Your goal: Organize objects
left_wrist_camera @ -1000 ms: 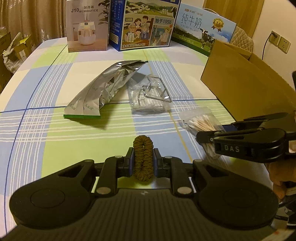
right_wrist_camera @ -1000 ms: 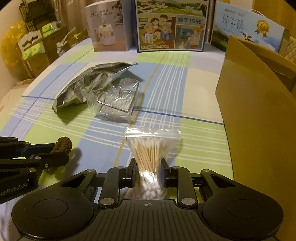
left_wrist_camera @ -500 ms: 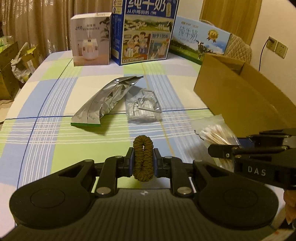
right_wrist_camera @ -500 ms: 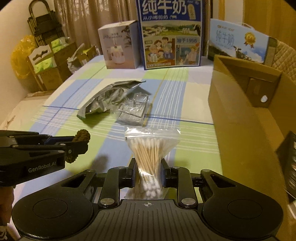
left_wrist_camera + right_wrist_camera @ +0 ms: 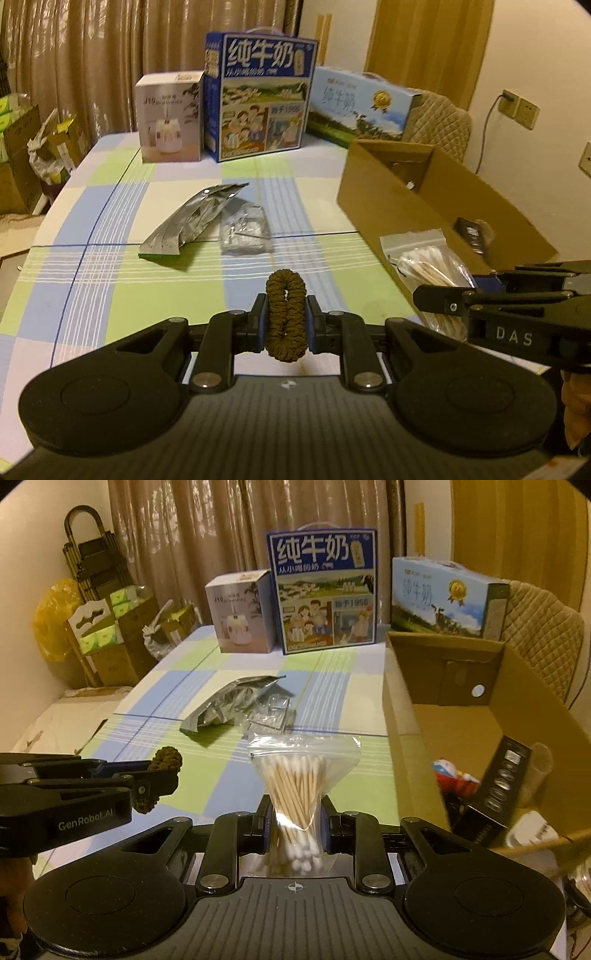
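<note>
My left gripper [image 5: 285,320] is shut on a brown hair scrunchie [image 5: 286,295], held up above the checked tablecloth [image 5: 110,266]. My right gripper [image 5: 294,823] is shut on a clear zip bag of cotton swabs [image 5: 297,771], also lifted. Each gripper shows in the other's view, the right gripper [image 5: 436,295] at the right edge and the left gripper [image 5: 155,775] at the left edge. An open cardboard box [image 5: 406,716] stands to the right with a black box [image 5: 502,779] and a red toy [image 5: 452,775] inside. A silver foil pouch [image 5: 192,218] and a clear plastic packet [image 5: 243,230] lie mid-table.
Along the table's far edge stand a white humidifier box [image 5: 170,118], a tall blue milk carton [image 5: 258,96] and a lower blue milk carton [image 5: 358,107]. A padded chair [image 5: 543,642] is behind the cardboard box. Cartons and bags crowd the floor at left [image 5: 103,635].
Both grippers have risen well above the table with their loads, so the view now looks down into the cardboard box. The pouch and packet have stayed where they were.
</note>
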`<action>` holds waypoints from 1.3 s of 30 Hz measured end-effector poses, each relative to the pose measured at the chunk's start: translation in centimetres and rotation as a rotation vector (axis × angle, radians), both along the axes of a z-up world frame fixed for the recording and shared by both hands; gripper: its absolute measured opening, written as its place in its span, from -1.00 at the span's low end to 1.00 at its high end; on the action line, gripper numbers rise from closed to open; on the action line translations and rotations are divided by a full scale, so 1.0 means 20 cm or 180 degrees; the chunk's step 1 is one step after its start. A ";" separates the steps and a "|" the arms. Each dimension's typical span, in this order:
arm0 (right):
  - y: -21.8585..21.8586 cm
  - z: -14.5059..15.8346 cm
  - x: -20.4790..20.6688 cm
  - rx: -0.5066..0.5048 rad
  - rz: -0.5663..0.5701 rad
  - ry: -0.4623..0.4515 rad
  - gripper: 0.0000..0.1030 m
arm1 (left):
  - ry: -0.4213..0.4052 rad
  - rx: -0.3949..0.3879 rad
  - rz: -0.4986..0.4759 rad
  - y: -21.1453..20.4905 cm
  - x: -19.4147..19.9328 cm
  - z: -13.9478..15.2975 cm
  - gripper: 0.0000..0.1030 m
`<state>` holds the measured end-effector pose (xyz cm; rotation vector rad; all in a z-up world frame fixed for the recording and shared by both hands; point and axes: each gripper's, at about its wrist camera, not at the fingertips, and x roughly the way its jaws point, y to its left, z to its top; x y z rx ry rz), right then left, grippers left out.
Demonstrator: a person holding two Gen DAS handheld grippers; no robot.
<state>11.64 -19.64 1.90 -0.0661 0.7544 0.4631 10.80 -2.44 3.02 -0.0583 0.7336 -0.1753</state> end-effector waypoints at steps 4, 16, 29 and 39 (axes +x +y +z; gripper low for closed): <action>-0.06 0.06 -0.09 0.0030 -0.0035 -0.0052 -0.58 | -0.0046 -0.0010 -0.0043 -0.05 -0.09 0.06 -0.69; -0.23 0.16 -0.26 0.0065 -0.0149 -0.0173 -0.58 | -0.0065 -0.0121 -0.0152 -0.18 -0.24 0.14 -0.69; -0.39 0.21 -0.30 0.0107 -0.0327 -0.0231 -0.58 | -0.0083 -0.0143 -0.0282 -0.30 -0.26 0.19 -0.69; -0.44 0.23 -0.28 0.0145 -0.0396 -0.0243 -0.58 | -0.0065 -0.0134 -0.0326 -0.35 -0.26 0.19 -0.69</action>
